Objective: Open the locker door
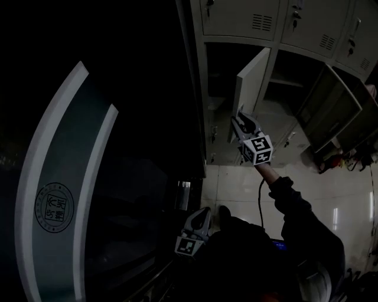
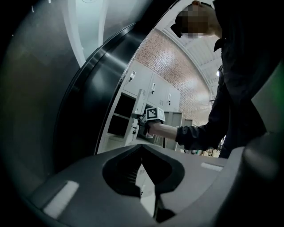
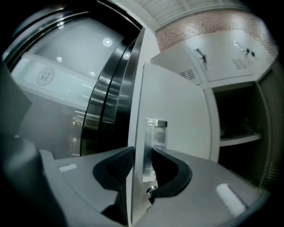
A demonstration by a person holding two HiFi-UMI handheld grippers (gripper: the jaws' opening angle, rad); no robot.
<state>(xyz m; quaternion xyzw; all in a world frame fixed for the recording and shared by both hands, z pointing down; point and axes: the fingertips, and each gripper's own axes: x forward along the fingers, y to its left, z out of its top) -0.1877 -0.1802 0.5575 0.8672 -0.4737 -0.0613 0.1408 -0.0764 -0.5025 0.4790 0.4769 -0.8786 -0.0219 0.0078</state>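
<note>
Right gripper (image 3: 140, 155): gripped locker door (image 3: 177, 115) edge beside clear handle (image 3: 155, 133); steady pull along hinge arc seemed best. Left gripper (image 2: 142, 150): was closed, empty.

The lockers (image 1: 236, 17) stand ahead, to the right of a curved panel (image 1: 59, 177). One door (image 1: 253, 82) stands ajar, and a second door (image 1: 331, 109) hangs open further right. The right gripper (image 1: 242, 125) is at the first door's lower edge, with that edge and the handle (image 3: 155, 133) between its jaws. The left gripper (image 1: 202, 215) sits low beside the panel, well apart from the lockers.
</note>
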